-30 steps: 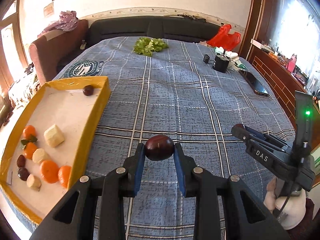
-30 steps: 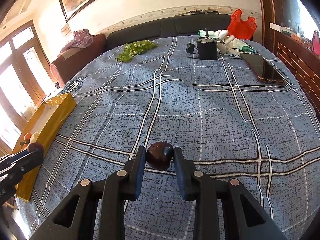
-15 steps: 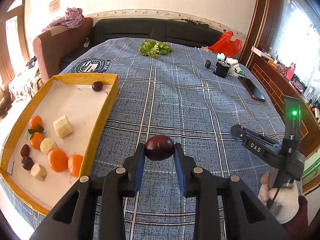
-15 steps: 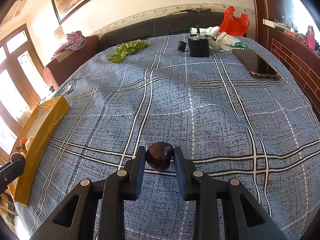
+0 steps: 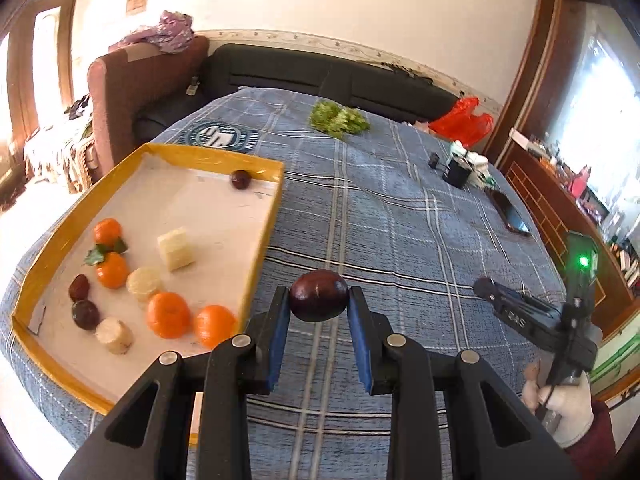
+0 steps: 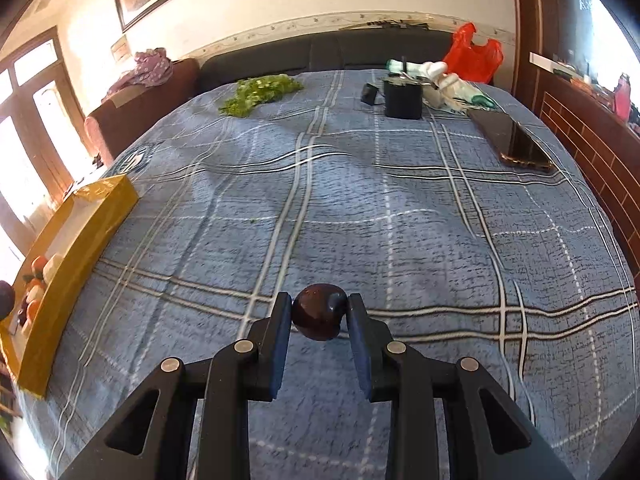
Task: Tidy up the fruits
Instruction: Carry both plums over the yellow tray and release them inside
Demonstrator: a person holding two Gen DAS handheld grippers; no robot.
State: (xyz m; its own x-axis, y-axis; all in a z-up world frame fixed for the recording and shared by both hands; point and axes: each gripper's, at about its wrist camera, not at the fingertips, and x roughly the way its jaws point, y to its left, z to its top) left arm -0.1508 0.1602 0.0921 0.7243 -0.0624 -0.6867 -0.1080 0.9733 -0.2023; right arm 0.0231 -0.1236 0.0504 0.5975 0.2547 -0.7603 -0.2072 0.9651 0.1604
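The left tongs (image 5: 319, 311) pinch a dark purple plum (image 5: 319, 295) between their blue pads, holding it in the air above the blue plaid cloth (image 5: 400, 232), just to the right of the yellow-rimmed tray (image 5: 262, 232). The right tongs (image 6: 319, 314) pinch a second dark plum (image 6: 319, 316) in the same way, over the plaid cloth and well apart from the tray's yellow wall (image 6: 76, 248) at the left edge of that view.

The tray's pale floor carries four small oranges: two near the left rim (image 5: 107, 231) (image 5: 112, 270) with green leaves (image 5: 98, 254) between them, and two side by side near the front right (image 5: 168, 314) (image 5: 214, 325). Among them are three pale cut chunks, one block-shaped (image 5: 175, 249) near the middle, one round (image 5: 144, 283) beside the oranges and one (image 5: 114, 335) at the front. Two dark fruits (image 5: 79, 287) (image 5: 85, 314) sit close together by the left rim, and one more dark plum (image 5: 241, 179) lies alone against the far wall.

Farther out on the cloth lie a bunch of leafy greens (image 5: 340, 120), a black cup (image 6: 403, 100), a dark phone (image 6: 514, 142) and a red plastic bag (image 6: 472, 54). A black sofa (image 5: 320, 80) runs along the far end.
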